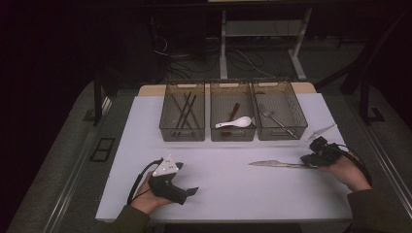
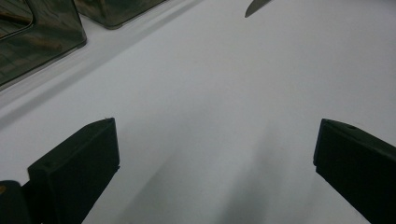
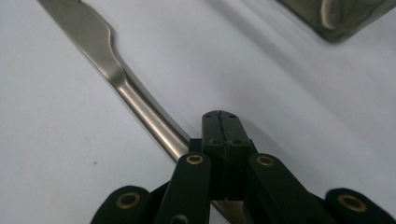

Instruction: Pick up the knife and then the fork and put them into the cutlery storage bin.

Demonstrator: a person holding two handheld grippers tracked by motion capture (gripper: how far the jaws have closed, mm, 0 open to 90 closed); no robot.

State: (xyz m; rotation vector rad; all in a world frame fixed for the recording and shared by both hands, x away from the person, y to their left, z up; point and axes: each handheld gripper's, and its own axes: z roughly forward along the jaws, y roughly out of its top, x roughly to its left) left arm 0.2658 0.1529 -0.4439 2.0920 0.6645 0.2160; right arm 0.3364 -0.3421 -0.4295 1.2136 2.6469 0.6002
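A steel table knife (image 1: pixel 274 164) lies on the white table (image 1: pixel 218 194) with its blade pointing left; its tip (image 2: pixel 256 6) shows at the top of the left gripper view. My right gripper (image 1: pixel 307 161) sits at the knife's handle end, held in a hand. In the right gripper view its jaws (image 3: pixel 219 122) are pressed together, and the knife (image 3: pixel 102 46) runs under their left side; I cannot tell whether the handle is pinched. My left gripper (image 1: pixel 193 191) rests low at the front left with its jaws (image 2: pixel 215 135) wide apart over bare table.
Three smoky plastic bins stand in a row at the back: the left one (image 1: pixel 182 133) holds dark chopsticks, the middle one (image 1: pixel 232 134) a white spoon (image 1: pixel 237 123), the right one (image 1: pixel 281 132) a fork. A pale pointed utensil (image 1: pixel 321 131) lies right of the bins.
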